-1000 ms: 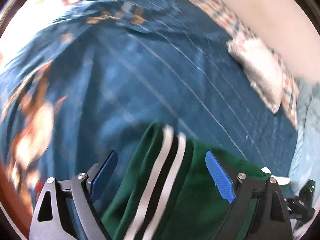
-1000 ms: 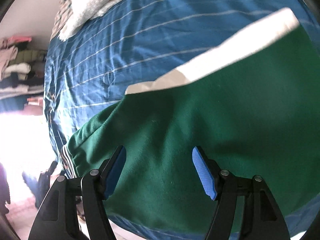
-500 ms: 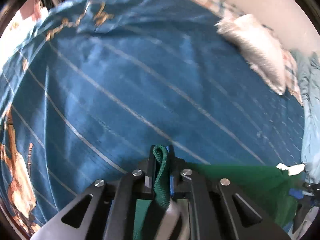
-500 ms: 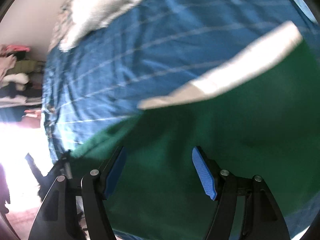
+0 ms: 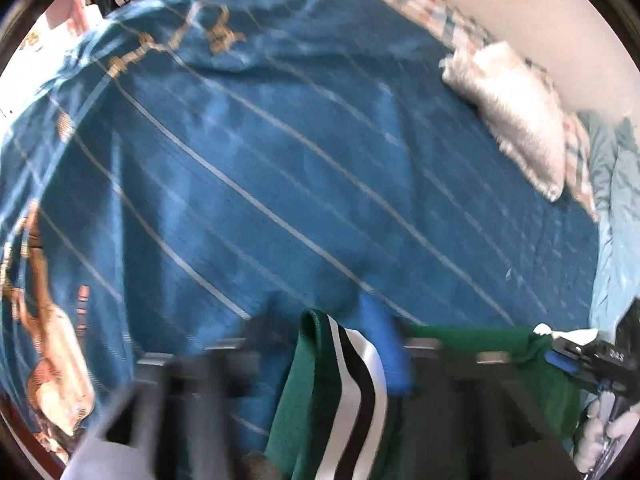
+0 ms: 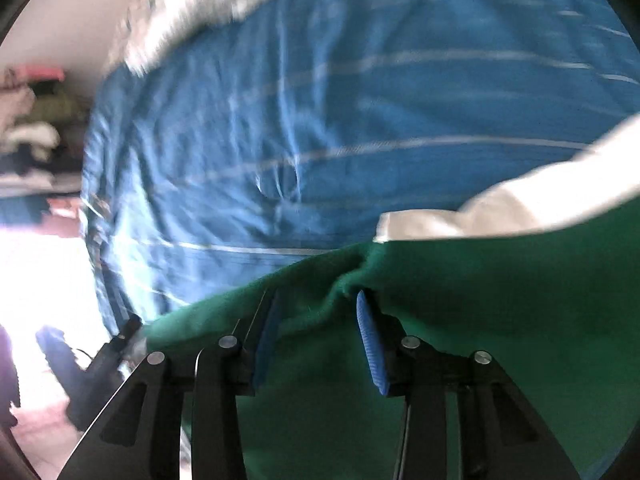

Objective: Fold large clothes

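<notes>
A dark green garment (image 5: 304, 400) with a white and black side stripe and a white band (image 6: 520, 204) lies at the near edge of the blue striped bed cover (image 5: 280, 184). My left gripper (image 5: 320, 352) is blurred by motion; its jaws stand apart with the striped edge of the garment hanging between them. My right gripper (image 6: 316, 320) has its blue pads part closed around a raised fold of the green garment (image 6: 460, 320), with a gap still between them. The right gripper also shows in the left wrist view (image 5: 580, 356) at the garment's far corner.
A white fluffy pillow (image 5: 516, 108) lies at the head of the bed by the wall, with a plaid pillow (image 5: 578, 160) behind it. Light blue bedding (image 5: 616, 208) is at the right. Shelves of folded clothes (image 6: 28, 128) stand beyond the bed's end.
My left gripper, shut on the striped edge half a second ago, has its jaws apart now. My right gripper's jaws have narrowed around a fold of green cloth, and the garment has lifted.
</notes>
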`<state>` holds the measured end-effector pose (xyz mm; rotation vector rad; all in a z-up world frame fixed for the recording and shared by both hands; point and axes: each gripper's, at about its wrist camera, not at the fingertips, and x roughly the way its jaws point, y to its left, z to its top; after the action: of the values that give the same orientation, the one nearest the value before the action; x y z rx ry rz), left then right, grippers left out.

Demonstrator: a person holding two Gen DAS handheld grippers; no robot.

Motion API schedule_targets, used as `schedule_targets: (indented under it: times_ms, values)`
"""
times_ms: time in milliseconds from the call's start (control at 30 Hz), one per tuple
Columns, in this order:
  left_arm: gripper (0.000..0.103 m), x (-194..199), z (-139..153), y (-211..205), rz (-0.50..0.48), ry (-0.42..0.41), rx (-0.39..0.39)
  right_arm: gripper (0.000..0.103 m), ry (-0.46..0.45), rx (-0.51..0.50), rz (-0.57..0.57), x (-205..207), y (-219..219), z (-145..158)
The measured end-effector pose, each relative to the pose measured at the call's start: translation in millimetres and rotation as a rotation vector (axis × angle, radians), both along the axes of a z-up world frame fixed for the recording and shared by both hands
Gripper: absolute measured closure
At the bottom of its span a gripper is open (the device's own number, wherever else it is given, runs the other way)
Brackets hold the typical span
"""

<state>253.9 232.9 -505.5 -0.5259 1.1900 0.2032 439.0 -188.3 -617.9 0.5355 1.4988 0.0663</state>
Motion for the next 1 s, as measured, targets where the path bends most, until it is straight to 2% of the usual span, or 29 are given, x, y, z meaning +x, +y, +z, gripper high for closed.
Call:
schedule_targets:
  times_ms: [33, 133, 233, 333, 433, 500, 567, 667, 700, 767, 800, 900, 967, 1000]
  values:
    - [0.005, -6.7, 8.2, 4.1, 0.024, -0.025, 0.000, 0.047, -0.013, -0.011, -0.010, -2.9, -6.0, 8.1]
    - [0.005, -28.0, 27.1, 11.7, 0.102, -0.058, 0.017, 0.045, -0.012, -0.013, -0.012, -5.8, -19.0, 9.6]
    - [0.005, -66.2, 39.3, 12.8, 0.191, -0.052, 0.036, 0.045, -0.030, -0.074, -0.015, -2.3, -23.4, -18.3]
    - [0.005, -105.1, 38.8, 0.7, 0.280, -0.022, 0.037, 0.047, -0.040, -0.129, 0.000, 10.0, -26.5, -49.5]
    - [0.005, -160.4, 33.0, -15.5, 0.389, -0.002, -0.010, 0.045, -0.024, -0.158, 0.053, 15.4, -18.8, -38.9]
    - [0.005, -193.8, 24.1, -29.6, 0.460, 0.008, -0.050, 0.045, -0.030, -0.093, 0.072, 5.6, -21.5, -22.0]
    - [0.005, -219.7, 3.3, -48.9, 0.520, 0.015, -0.170, 0.045, -0.024, -0.030, 0.091, -10.5, -27.3, -6.9]
    - [0.005, -227.0, -34.0, -76.7, 0.591, -0.011, -0.355, 0.040, -0.007, -0.012, 0.129, -47.2, -45.8, 9.7]
    - [0.005, -223.5, -43.0, -82.9, 0.602, -0.028, -0.395, 0.040, 0.002, -0.007, 0.133, -55.4, -50.9, 11.2]
    - [0.007, -209.6, -58.9, -93.9, 0.633, -0.046, -0.425, 0.040, 0.032, 0.002, 0.130, -76.8, -63.4, 11.4]
    - [0.007, -197.9, -63.8, -97.3, 0.634, -0.079, -0.427, 0.040, 0.050, 0.001, 0.115, -87.4, -73.0, 10.2]
    - [0.007, -163.9, -67.3, -99.7, 0.641, -0.098, -0.308, 0.040, 0.083, 0.002, 0.070, -110.0, -93.5, 3.6]
    - [0.007, -148.0, -69.9, -98.7, 0.660, -0.101, -0.265, 0.040, 0.096, 0.000, 0.039, -119.6, -107.6, -1.4]
    - [0.019, -141.2, -67.9, -98.6, 0.674, -0.120, -0.243, 0.040, 0.104, 0.004, 0.027, -123.8, -113.6, -3.7]
